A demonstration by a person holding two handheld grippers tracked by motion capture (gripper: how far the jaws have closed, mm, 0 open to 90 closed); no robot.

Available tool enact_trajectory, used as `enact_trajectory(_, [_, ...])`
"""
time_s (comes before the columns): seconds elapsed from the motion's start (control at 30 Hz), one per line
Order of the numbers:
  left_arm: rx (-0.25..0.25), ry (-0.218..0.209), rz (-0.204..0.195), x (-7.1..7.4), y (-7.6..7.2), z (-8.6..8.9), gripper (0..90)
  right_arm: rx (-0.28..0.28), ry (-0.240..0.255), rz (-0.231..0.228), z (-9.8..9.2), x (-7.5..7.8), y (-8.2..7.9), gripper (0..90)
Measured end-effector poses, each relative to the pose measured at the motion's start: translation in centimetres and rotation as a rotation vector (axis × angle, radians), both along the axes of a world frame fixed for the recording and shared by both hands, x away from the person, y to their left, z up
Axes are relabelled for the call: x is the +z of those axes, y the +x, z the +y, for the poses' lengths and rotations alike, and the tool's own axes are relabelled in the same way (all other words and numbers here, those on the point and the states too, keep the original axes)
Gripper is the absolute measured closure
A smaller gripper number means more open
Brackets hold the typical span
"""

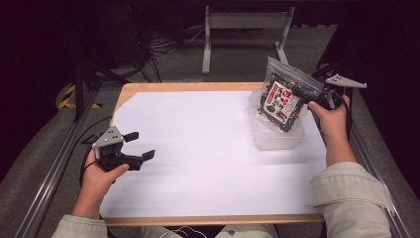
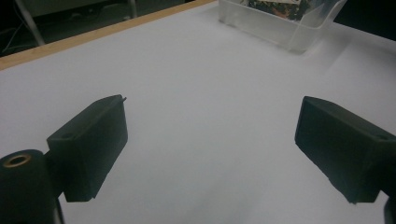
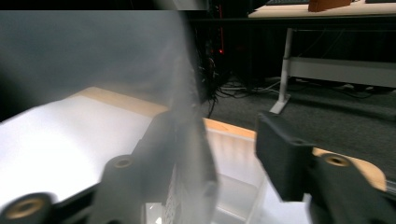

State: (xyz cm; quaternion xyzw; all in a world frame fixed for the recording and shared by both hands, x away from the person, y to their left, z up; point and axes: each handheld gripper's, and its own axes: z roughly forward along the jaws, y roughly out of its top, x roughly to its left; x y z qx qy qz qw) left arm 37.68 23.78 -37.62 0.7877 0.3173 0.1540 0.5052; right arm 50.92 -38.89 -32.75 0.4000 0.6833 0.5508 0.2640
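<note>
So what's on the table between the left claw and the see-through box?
Nothing: in the high view only bare white sheet lies between the left claw and the clear box. The left gripper view shows the same bare stretch.

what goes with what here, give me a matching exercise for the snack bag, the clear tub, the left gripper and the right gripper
Things:
1. snack bag
2. clear tub
3. left gripper
4. right gripper

States:
A. jaws wide apart, nothing between them
B. stands on the white sheet, far right
C. upright in the tub
D. at the bag's edge, jaws parted

Pairs: 1-C, 2-B, 3-A, 4-D
</note>
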Motion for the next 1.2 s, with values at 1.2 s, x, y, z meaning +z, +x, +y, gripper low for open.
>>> enact_trajectory(1.2, [-0.009, -0.005, 0.006, -0.2, 0.2, 0.0, 10.1, 0.108, -0.020, -0.091, 1.8, 1.9, -4.3, 24.7])
